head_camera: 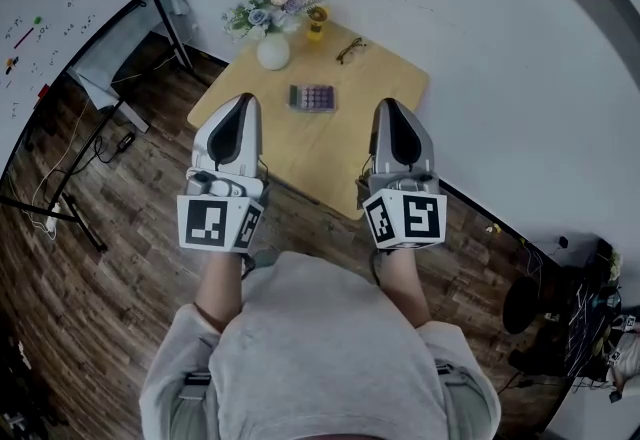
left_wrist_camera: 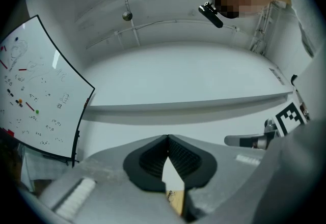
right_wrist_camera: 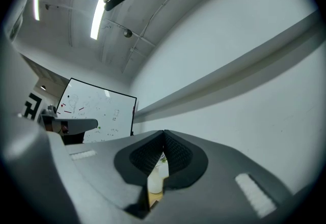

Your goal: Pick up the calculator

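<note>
The calculator (head_camera: pixel 313 97), grey with purple keys, lies flat near the middle of a small wooden table (head_camera: pixel 380 88) in the head view. My left gripper (head_camera: pixel 243 99) hovers over the table's near left edge, left of the calculator and apart from it, jaws shut and empty. Over the table's near right part, my right gripper (head_camera: pixel 388 104) is likewise shut with nothing in it. In the left gripper view the jaws of the left gripper (left_wrist_camera: pixel 167 137) meet at the tips, and in the right gripper view so do those of the right gripper (right_wrist_camera: pixel 164 132). Both views look up at the wall, so the calculator is hidden there.
A white vase of flowers (head_camera: pixel 272 46), a small yellow object (head_camera: pixel 317 20) and a pair of glasses (head_camera: pixel 350 50) stand at the table's far side. A whiteboard on a stand (head_camera: pixel 50 8) is at the left, with cables on the wooden floor (head_camera: pixel 60 198). Dark equipment (head_camera: pixel 570 318) sits at the right.
</note>
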